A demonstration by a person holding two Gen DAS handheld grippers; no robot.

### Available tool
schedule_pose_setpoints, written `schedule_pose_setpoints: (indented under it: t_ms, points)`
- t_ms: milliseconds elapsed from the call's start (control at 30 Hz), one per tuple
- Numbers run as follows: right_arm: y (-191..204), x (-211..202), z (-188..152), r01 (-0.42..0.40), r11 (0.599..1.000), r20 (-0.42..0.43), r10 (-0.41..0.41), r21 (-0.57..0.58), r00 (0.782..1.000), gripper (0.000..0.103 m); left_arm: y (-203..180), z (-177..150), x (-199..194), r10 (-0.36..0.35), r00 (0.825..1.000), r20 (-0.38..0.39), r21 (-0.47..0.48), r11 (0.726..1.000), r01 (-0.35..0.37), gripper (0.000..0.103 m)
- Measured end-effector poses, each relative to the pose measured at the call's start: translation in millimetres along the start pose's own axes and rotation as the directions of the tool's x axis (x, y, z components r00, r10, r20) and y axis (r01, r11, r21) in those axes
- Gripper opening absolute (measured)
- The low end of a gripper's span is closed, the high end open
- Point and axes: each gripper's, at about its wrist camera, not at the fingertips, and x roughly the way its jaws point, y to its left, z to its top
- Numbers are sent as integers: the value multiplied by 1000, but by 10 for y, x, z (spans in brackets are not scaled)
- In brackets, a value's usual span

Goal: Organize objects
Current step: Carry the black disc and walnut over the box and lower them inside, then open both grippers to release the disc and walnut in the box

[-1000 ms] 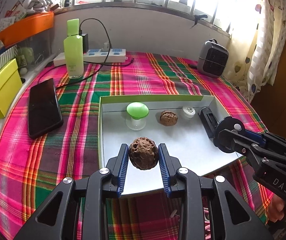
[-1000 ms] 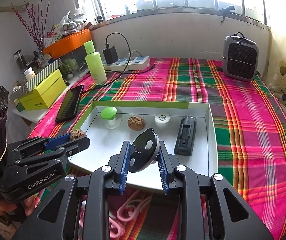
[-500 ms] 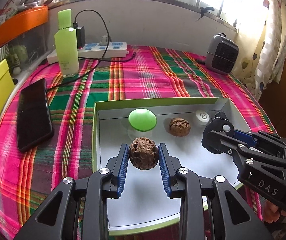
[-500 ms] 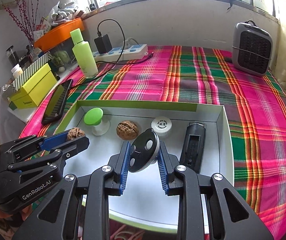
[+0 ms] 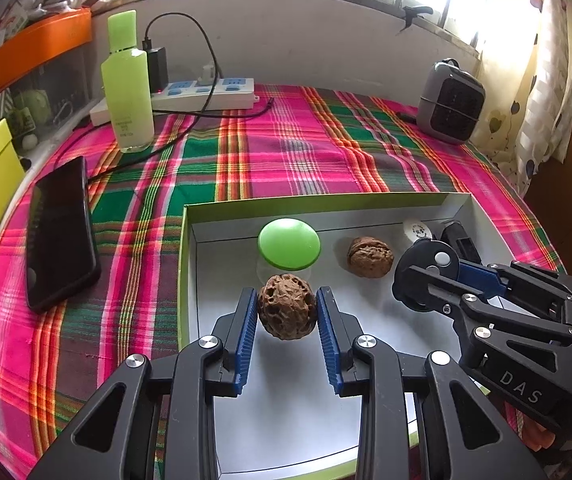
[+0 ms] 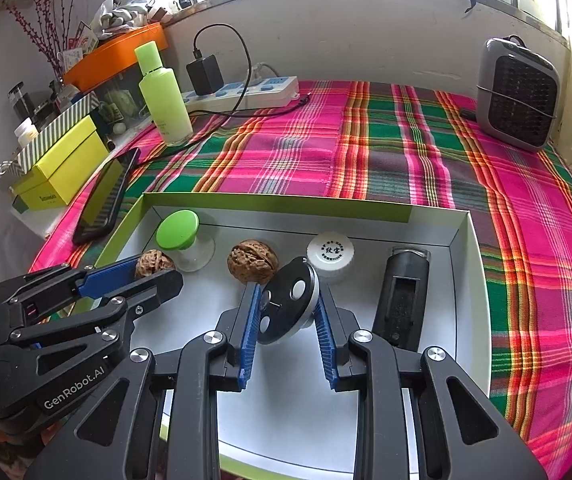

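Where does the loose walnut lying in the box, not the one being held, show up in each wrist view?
Left wrist: the loose walnut lies right of centre, right of the green-capped item.
Right wrist: the loose walnut lies left of centre, just above the black disc.
Shared landmark: the white round cap, beyond and to its right in both views.

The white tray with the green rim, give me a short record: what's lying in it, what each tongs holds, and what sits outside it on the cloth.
tray: white tray with green rim, on plaid cloth
lying in tray: green-capped clear knob; brown walnut; white round cap; black rectangular device
left tongs: shut on pitted brown nut
right tongs: shut on black round disc
outside tray: black phone; green bottle; grey heater
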Motion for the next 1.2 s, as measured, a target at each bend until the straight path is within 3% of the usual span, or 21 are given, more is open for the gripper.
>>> schedule_pose_setpoints:
  t_ms: [1100,1200]
  points:
    - [-31,62,13,-1,1000,-2,1,16,1000,28,2,33,27,9,1000,1,2,1000,-9,31]
    - [-49,43,23,6,1000,5,-6,27,1000,36,-1,32,22,7,1000,3,2,1000,-7,36]
